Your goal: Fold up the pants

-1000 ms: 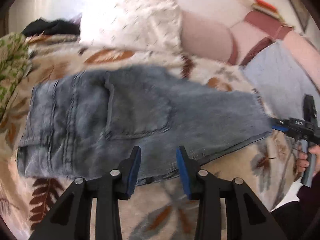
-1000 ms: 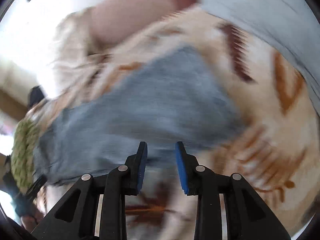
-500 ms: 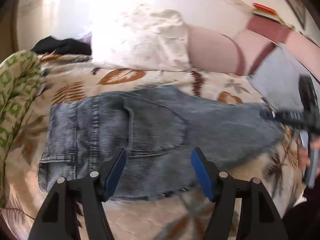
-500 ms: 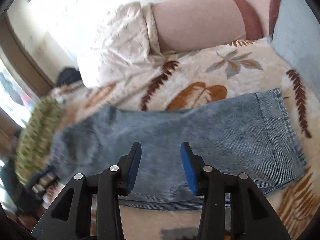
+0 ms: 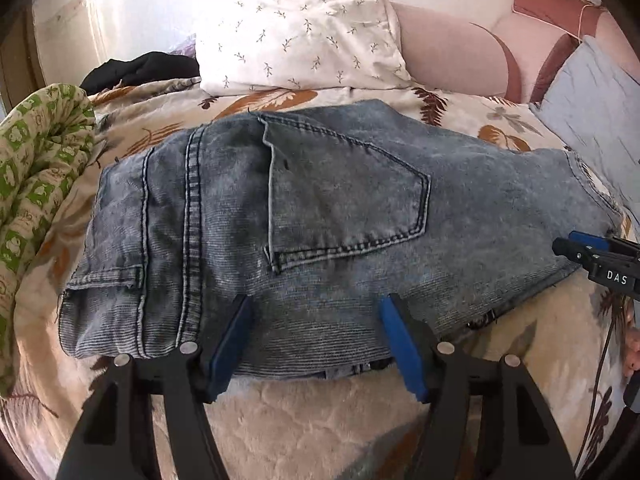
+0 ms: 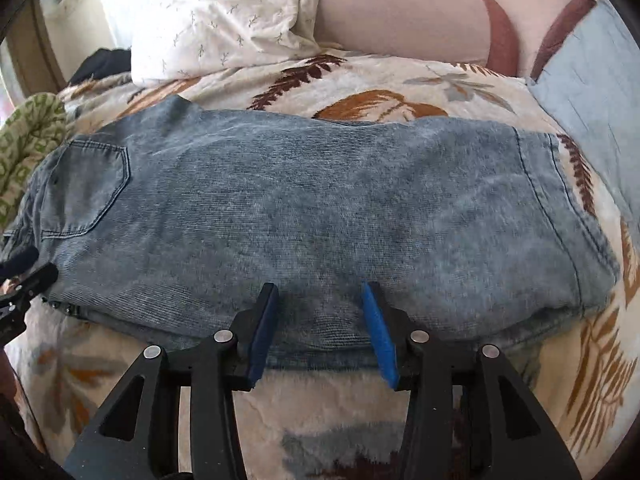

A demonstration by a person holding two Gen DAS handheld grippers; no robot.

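The left gripper (image 5: 316,338) and the right gripper (image 6: 320,320), jaws apart and just opening wider with nothing pinched, hover over the near edge of the jeans (image 5: 320,216). The jeans lie folded lengthwise across a leaf-patterned blanket (image 6: 360,76), waistband beside a green quilt (image 5: 36,168). Beyond sits a white pillow (image 5: 304,28).

A bed covered by a cream leaf-print blanket (image 5: 328,412) carries the folded grey-blue jeans (image 5: 320,216) across its middle, a white sprigged pillow (image 5: 300,32) and a dark garment (image 5: 140,68) at the far side, a green-patterned quilt (image 5: 36,168) bunched at left, and a pale blue cushion (image 5: 600,108) at right.
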